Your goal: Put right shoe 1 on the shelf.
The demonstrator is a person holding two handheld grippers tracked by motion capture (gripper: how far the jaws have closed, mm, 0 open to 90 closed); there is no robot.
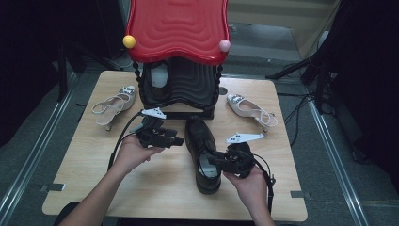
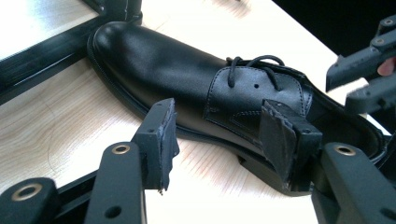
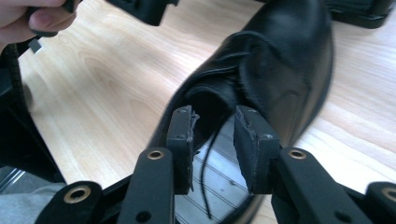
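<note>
A black leather lace-up shoe [image 1: 202,146] lies on the wooden table [image 1: 94,174], toe toward the stand at the back. My left gripper [image 1: 176,140] hovers just left of the shoe's middle, its jaws wide apart and empty. In the left gripper view the shoe [image 2: 177,65] lies beyond that gripper [image 2: 217,126], pads clear of the leather. My right gripper [image 1: 211,157] sits over the shoe's mouth from the right. In the right gripper view its jaws [image 3: 215,126] stand apart over the shoe's opening [image 3: 289,60], with a loose lace end [image 3: 209,163] hanging between them, not pinched.
A black stand with a red wavy roof [image 1: 176,28] rises at the table's back centre. One beige heeled sandal [image 1: 113,104] lies at the back left, another [image 1: 251,109] at the back right. Bare wood stretches along the front left.
</note>
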